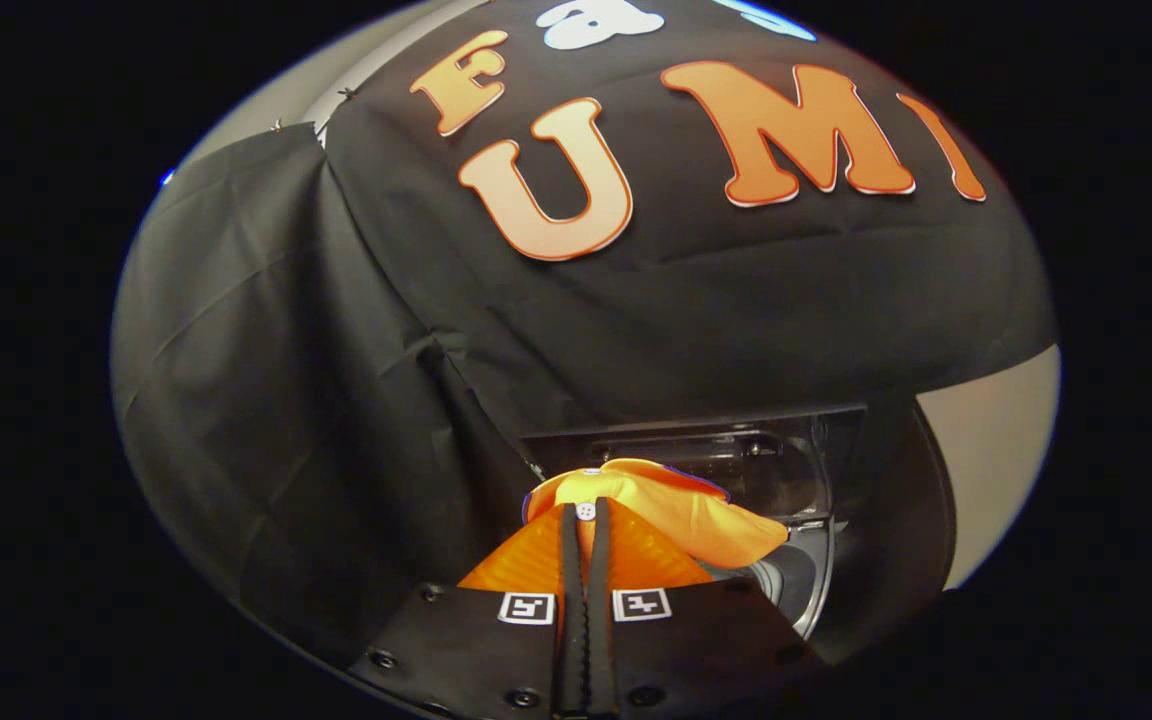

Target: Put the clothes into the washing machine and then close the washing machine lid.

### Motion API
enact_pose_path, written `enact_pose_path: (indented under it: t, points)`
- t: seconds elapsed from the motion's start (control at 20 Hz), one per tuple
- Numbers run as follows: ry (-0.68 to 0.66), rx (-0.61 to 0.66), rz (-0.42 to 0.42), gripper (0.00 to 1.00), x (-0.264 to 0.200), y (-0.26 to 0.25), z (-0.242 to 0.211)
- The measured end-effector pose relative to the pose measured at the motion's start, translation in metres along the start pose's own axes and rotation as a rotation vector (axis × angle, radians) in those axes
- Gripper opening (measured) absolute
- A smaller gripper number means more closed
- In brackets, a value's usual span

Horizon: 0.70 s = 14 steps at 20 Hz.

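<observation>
Orange shirt pinched in the nearly closed jaws of the gripper — it drapes toward 2 o'clock, over the open washing machine just beyond; lid up.

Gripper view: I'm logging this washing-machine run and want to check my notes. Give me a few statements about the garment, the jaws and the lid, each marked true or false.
1. The gripper is shut on the orange garment, jaws nearly together. True.
2. The garment lies flat on a table. False: it hangs from the jaws, in front of the washing machine.
3. The lid is closed. False: it stands open behind the garment.
4. The garment has a small white button at the jaw tips. True.
5. A black cloth hangs behind the machine. True.
</observation>
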<state>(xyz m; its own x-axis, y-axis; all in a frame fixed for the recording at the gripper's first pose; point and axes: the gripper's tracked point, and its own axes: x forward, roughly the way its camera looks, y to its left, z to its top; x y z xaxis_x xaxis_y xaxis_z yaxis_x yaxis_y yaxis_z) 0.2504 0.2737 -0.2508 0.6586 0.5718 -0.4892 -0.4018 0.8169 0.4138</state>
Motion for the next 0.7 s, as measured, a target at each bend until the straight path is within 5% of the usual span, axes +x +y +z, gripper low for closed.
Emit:
enact_pose_path:
  t: [0.7]
  points:
    - [0.128,0.065,-0.135,0.08,0.101,-0.073,-0.123]
